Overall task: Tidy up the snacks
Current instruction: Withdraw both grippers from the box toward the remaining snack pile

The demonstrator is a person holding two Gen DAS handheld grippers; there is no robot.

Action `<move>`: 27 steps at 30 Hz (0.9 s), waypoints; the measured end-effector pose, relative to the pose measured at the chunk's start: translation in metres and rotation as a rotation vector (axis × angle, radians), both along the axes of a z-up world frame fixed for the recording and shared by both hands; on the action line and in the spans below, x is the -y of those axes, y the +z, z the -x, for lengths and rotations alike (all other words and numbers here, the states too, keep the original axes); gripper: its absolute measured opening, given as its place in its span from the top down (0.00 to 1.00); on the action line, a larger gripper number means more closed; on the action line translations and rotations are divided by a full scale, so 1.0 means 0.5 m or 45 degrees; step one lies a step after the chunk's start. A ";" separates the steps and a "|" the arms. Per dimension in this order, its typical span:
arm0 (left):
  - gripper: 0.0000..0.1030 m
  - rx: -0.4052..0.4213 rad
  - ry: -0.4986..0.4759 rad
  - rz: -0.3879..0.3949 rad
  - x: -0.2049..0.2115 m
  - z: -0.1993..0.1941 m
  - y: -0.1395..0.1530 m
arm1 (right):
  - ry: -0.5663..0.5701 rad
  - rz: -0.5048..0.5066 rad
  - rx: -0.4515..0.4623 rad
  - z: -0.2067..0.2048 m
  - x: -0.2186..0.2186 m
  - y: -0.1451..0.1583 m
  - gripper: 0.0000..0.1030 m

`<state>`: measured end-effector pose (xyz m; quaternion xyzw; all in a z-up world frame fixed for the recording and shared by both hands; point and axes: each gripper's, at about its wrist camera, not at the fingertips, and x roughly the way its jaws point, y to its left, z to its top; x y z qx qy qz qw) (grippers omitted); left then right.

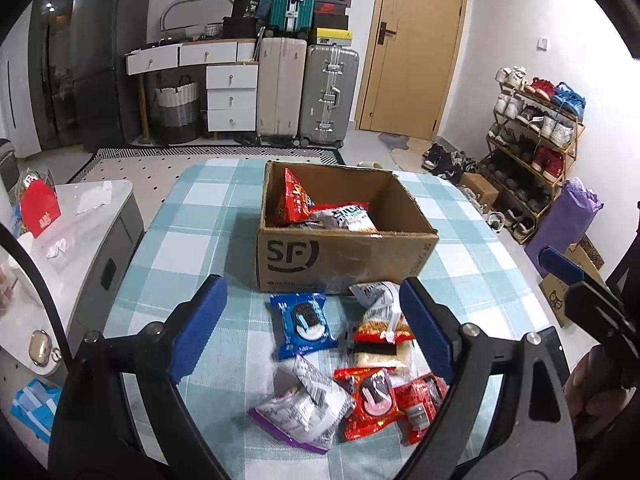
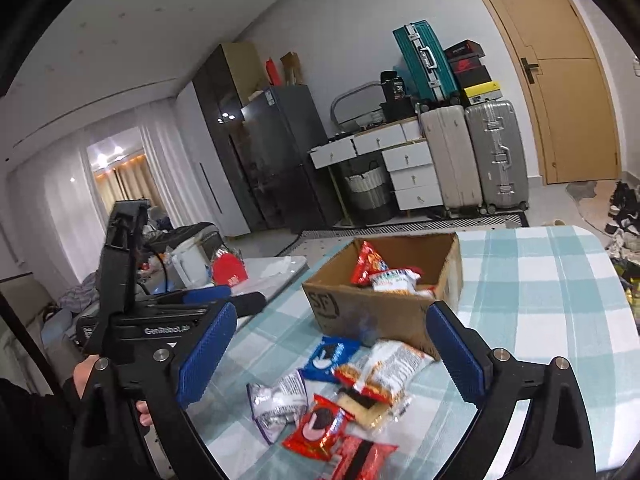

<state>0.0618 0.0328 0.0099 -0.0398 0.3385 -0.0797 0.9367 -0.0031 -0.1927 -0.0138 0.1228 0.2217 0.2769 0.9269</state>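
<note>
My pads [image 1: 200, 322] are blue textured rubber on matt black plastic. Snack packets [image 1: 306, 326] are shiny crinkly foil, the box [image 1: 344, 258] plain matt cardboard, the tablecloth [image 1: 192, 240] soft checked cloth.

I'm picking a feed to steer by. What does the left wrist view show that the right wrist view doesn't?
Only the left wrist view: the shoe rack and a purple bag.

Only the right wrist view: the curtained doorway and the left tongs from the side, empty.

Both: the SF cardboard box holding snacks, the blue cookie pack, and red packs on the checked tablecloth.
</note>
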 end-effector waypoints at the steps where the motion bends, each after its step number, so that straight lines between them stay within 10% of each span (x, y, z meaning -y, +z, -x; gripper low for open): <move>1: 0.12 -0.002 0.004 0.015 -0.004 0.012 -0.006 | -0.009 0.012 0.000 0.007 -0.001 -0.004 0.06; 4: 0.01 0.033 0.022 0.025 -0.012 0.042 -0.024 | -0.032 0.037 -0.007 0.027 0.000 -0.018 0.05; 27: 0.01 -0.098 0.035 -0.031 -0.063 0.102 -0.216 | -0.026 0.230 -0.337 0.066 -0.060 -0.220 0.05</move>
